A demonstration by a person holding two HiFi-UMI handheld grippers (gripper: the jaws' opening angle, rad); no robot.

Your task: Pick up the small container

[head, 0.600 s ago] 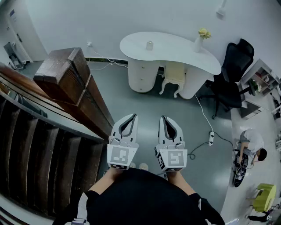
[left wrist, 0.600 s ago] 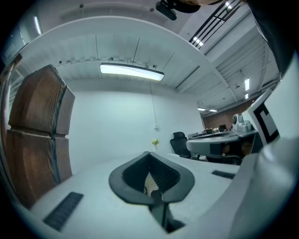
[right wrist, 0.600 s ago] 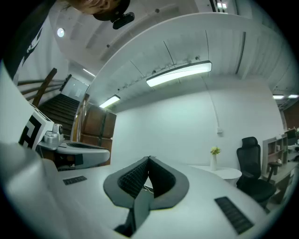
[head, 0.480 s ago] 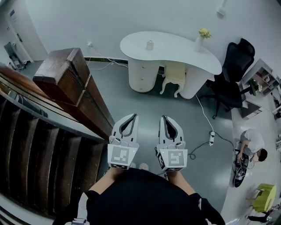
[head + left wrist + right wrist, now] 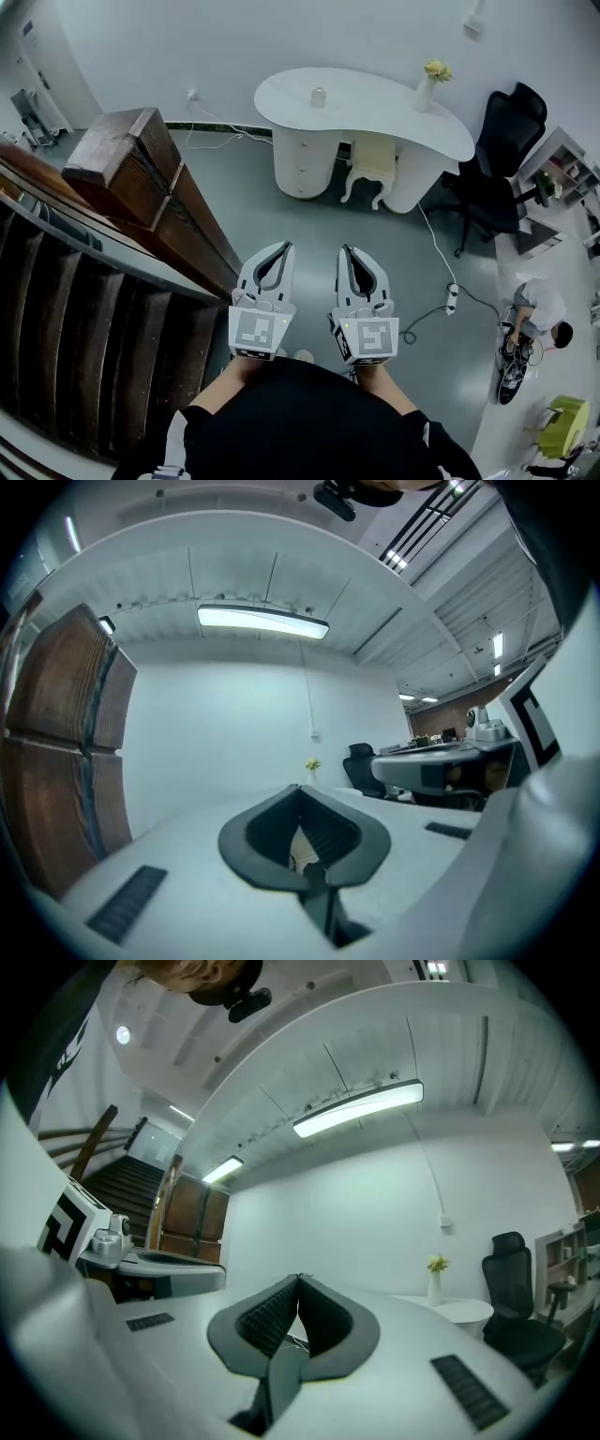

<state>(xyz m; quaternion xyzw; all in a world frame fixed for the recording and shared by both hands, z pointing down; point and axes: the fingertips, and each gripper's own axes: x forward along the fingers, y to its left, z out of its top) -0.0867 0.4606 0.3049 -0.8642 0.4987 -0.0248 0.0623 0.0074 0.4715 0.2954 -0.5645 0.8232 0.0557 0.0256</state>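
The small container is a pale jar that stands on the white curved desk far ahead across the grey floor. A white vase with yellow flowers stands at the desk's right end; the vase also shows in the right gripper view. My left gripper and right gripper are held side by side close to my body, pointing level towards the desk. Both are shut and empty, the tips meeting on the left gripper and on the right gripper.
A dark wooden stair post and staircase fill the left. A cream stool is tucked under the desk. A black office chair stands at the right. A power strip with cable lies on the floor. A person crouches at far right.
The head view has shifted slightly, so the stair post sits a little further left. Both grippers stay shut in the same place.
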